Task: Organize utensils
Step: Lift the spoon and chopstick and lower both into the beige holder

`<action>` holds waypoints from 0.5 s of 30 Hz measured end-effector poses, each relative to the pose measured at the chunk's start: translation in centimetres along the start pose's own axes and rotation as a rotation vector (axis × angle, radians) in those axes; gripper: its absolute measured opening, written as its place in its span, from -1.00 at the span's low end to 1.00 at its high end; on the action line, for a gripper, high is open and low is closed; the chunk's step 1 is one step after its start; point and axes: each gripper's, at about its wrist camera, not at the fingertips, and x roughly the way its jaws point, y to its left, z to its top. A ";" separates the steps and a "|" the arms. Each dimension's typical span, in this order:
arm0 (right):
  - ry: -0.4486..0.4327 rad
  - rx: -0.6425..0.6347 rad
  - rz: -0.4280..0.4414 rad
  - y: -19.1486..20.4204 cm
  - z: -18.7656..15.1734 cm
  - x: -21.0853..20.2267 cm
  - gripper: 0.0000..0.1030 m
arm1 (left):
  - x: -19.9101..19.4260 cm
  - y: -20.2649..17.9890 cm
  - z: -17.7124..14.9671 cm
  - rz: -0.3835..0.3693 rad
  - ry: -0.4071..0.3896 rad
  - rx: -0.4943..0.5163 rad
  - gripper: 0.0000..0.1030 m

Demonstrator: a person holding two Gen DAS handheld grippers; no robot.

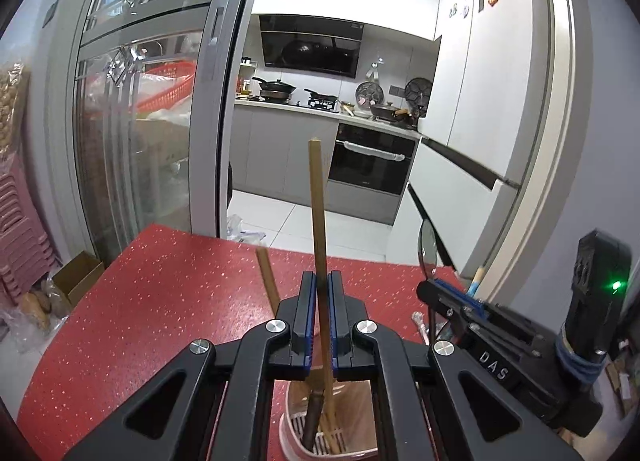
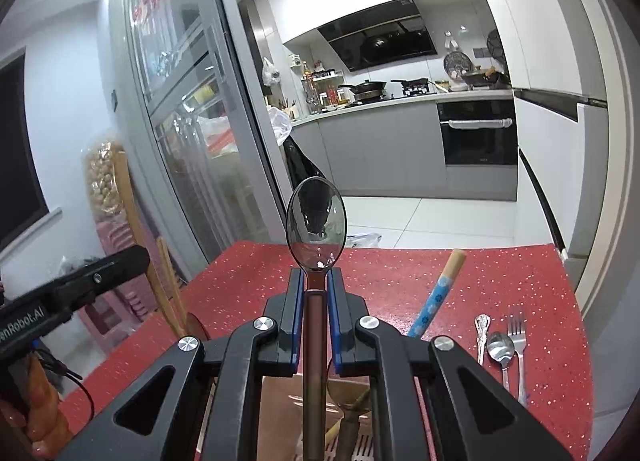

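Left hand-held gripper (image 1: 320,281) clamps a chopstick (image 1: 318,201); right hand-held gripper (image 2: 316,281) clamps a spoon (image 2: 316,217).

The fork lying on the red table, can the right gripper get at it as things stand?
Probably not yet: the right gripper is shut on a spoon. The fork itself lies uncovered beside two small spoons.

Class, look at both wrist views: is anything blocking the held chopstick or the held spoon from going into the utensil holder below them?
Nothing visible blocks either. The chopstick already reaches down into the holder, and the spoon hangs over its opening.
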 end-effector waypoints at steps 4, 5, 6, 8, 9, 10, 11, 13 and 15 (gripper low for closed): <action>-0.005 -0.032 -0.001 0.1 -1.0 0.0 -0.76 | 0.3 -0.3 -1.5 0.020 0.015 0.030 -0.42; -0.016 -0.048 -0.008 0.3 -1.2 -0.3 -0.76 | 0.4 -0.3 -1.9 0.026 0.021 0.037 -0.42; -0.018 -0.056 -0.009 0.3 -1.3 -0.5 -0.76 | 0.4 -0.4 -2.2 0.030 0.024 0.040 -0.42; -0.016 -0.073 -0.008 0.5 -1.7 -0.8 -0.76 | 0.7 -0.2 -2.6 0.034 0.038 0.043 -0.42; -0.016 -0.082 -0.011 0.6 -2.0 -1.0 -0.76 | 0.8 -0.2 -2.9 0.038 0.043 0.042 -0.42; -0.015 -0.085 -0.013 0.7 -2.0 -1.1 -0.76 | 0.8 -0.2 -3.1 0.040 0.048 0.043 -0.42; -0.015 -0.085 -0.015 0.6 -2.2 -1.4 -0.76 | 0.7 -0.3 -3.3 0.047 0.043 0.046 -0.42; -0.016 -0.084 -0.018 0.5 -2.6 -1.9 -0.76 | 0.5 -0.5 -3.5 0.061 0.036 0.064 -0.42; -0.015 -0.096 -0.025 0.6 -2.9 -2.2 -0.76 | 0.3 -0.6 -3.6 0.067 0.031 0.071 -0.42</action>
